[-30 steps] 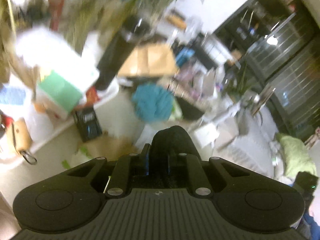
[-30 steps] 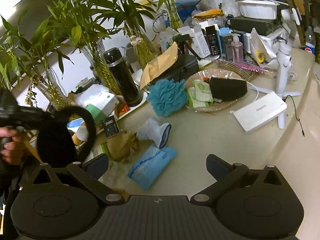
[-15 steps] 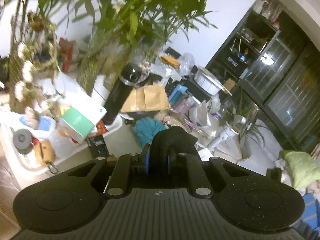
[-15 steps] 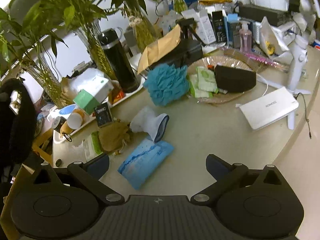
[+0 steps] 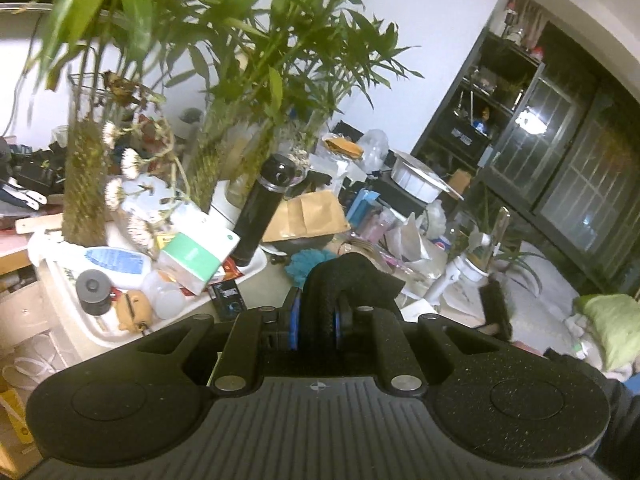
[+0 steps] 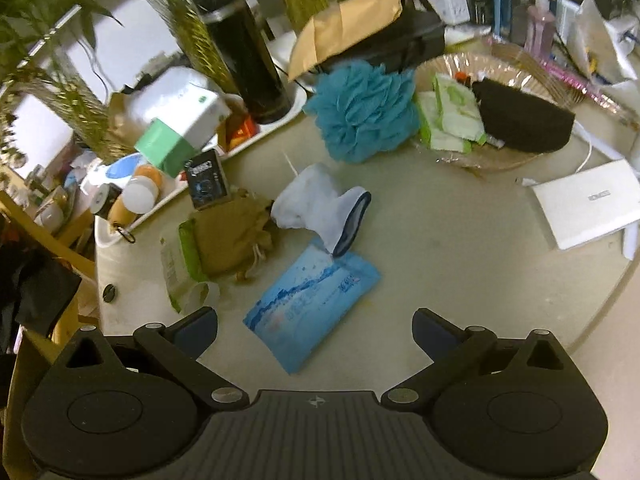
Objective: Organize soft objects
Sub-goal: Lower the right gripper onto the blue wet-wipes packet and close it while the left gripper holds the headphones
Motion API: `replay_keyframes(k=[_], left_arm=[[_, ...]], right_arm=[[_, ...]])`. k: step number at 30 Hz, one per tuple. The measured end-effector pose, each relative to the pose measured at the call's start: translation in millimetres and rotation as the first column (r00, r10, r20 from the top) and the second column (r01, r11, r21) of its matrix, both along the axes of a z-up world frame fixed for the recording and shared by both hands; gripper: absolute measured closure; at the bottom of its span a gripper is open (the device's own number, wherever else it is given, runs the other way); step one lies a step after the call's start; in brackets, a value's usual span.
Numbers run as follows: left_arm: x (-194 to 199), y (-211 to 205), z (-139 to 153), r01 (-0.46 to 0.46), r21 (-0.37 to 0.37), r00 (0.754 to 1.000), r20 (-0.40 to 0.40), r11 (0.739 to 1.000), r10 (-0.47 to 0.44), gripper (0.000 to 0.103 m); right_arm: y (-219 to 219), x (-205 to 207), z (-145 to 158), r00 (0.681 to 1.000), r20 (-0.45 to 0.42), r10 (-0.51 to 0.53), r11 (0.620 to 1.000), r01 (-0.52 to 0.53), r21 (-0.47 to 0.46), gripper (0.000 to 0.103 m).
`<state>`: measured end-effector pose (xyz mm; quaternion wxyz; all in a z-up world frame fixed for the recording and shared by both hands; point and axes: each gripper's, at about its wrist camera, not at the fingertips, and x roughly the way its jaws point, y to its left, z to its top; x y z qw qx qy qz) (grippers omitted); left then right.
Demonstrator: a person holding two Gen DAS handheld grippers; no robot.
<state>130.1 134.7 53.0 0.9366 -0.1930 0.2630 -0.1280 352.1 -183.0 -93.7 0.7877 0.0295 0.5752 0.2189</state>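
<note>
- Left tongs (image 5: pixel 316 320), left wrist view: clamped on a black soft item (image 5: pixel 344 280), a thick dark fabric or foam piece that bulges above the blue pads at frame centre. It is carried clear of the desk; what kind of object it is cannot be told.
- Same view, behind the held item: teal bath pouf (image 5: pixel 306 262) just past it, black flask (image 5: pixel 260 210) upright in the white tray (image 5: pixel 100 328) at left, bamboo vases (image 5: pixel 86 184) at upper left.
- Right tongs (image 6: pixel 316 330), right wrist view: jaws spread wide, nothing between them, pointing down at the desk (image 6: pixel 460 264).
- Same view, loose soft items: blue wipes pack (image 6: pixel 314 306) just above the tongs at lower centre; white-and-navy sock (image 6: pixel 324 206) touching its upper edge; tan pouch (image 6: pixel 232 234) at centre left; teal pouf at upper centre, beside the woven basket (image 6: pixel 520 160).
- Basket at upper right already holds green-white packs (image 6: pixel 452 116) and a black cushion-like piece (image 6: pixel 524 120); judged to be the collection point.
- Risk: the sock overlaps the wipes pack, so a grab at the pack may drag the sock along.
- Risk: the held black piece is bulky and pinched only at one fold; a swing near the flask or vases could topple them, or the piece could slip out.
</note>
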Motion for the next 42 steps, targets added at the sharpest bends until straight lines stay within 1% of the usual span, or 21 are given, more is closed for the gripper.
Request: replay_keyframes(k=[2, 4, 8, 12, 14, 17, 20, 24, 26, 29, 31, 32, 33, 35, 37, 39, 42], left_arm=[[-6, 3, 1, -0.012, 0.004, 1.0, 0.005, 1.0, 0.012, 0.088], [-11, 3, 1, -0.023, 0.014, 1.0, 0.012, 1.0, 0.023, 0.088], [-22, 2, 2, -0.047, 0.058, 0.998, 0.035, 0.997, 0.045, 0.088], [-31, 1, 4, -0.078, 0.085, 0.995, 0.07, 0.993, 0.072, 0.088], [-35, -1, 5, -0.095, 0.104, 0.992, 0.091, 0.99, 0.086, 0.088], [-39, -5, 6, -0.116, 0.132, 0.988, 0.118, 0.984, 0.101, 0.088], [-42, -9, 6, -0.135, 0.157, 0.984, 0.139, 0.978, 0.114, 0.088], [-46, -16, 5, -0.165, 0.21, 0.978, 0.16, 0.964, 0.133, 0.088], [-47, -18, 4, -0.18, 0.236, 0.976, 0.166, 0.955, 0.143, 0.088], [-46, -22, 3, -0.2, 0.288, 0.974, 0.159, 0.937, 0.159, 0.088], [-45, -25, 4, -0.204, 0.346, 0.976, 0.139, 0.916, 0.165, 0.088], [-43, -26, 4, -0.205, 0.371, 0.977, 0.126, 0.906, 0.169, 0.088], [-41, -27, 5, -0.207, 0.392, 0.978, 0.116, 0.896, 0.175, 0.088], [-36, -29, 5, -0.195, 0.449, 0.981, 0.08, 0.872, 0.178, 0.088], [-30, -29, 5, -0.176, 0.481, 0.983, 0.042, 0.859, 0.178, 0.088], [-24, -29, 1, -0.149, 0.503, 0.985, 0.001, 0.852, 0.172, 0.088], [-19, -32, -3, -0.116, 0.525, 0.987, -0.031, 0.843, 0.155, 0.088]], right_arm=[[7, 10, -7, 0.999, -0.044, -0.001, 1.0, 0.001, -0.009, 0.0], [13, 17, -11, 0.997, -0.071, -0.012, 1.0, 0.01, -0.025, 0.0], [26, 29, -16, 0.993, -0.11, -0.039, 0.998, 0.033, -0.057, 0.0], [40, 38, -23, 0.982, -0.174, -0.07, 0.995, 0.056, -0.086, 0.0], [49, 41, -29, 0.975, -0.204, -0.091, 0.991, 0.069, -0.116, 0.0], [61, 46, -39, 0.961, -0.245, -0.126, 0.982, 0.086, -0.166, 0.0], [74, 51, -48, 0.954, -0.265, -0.14, 0.977, 0.09, -0.192, 0.0], [87, 61, -64, 0.939, -0.293, -0.182, 0.965, 0.113, -0.237, 0.0], [92, 67, -76, 0.926, -0.318, -0.205, 0.956, 0.12, -0.268, 0.001], [100, 73, -91, 0.918, -0.328, -0.222, 0.939, 0.111, -0.325, 0.001], [103, 76, -103, 0.907, -0.35, -0.233, 0.93, 0.103, -0.352, 0.003], [104, 77, -108, 0.9, -0.361, -0.244, 0.926, 0.106, -0.363, 0.008], [104, 78, -113, 0.891, -0.374, -0.258, 0.923, 0.113, -0.369, 0.009], [103, 80, -122, 0.875, -0.392, -0.284, 0.916, 0.127, -0.382, 0.009], [101, 81, -129, 0.864, -0.397, -0.31, 0.906, 0.141, -0.4, 0.012], [101, 80, -129, 0.863, -0.39, -0.322, 0.899, 0.15, -0.411, 0.016], [101, 79, -127, 0.864, -0.378, -0.333, 0.896, 0.165, -0.413, 0.02]])
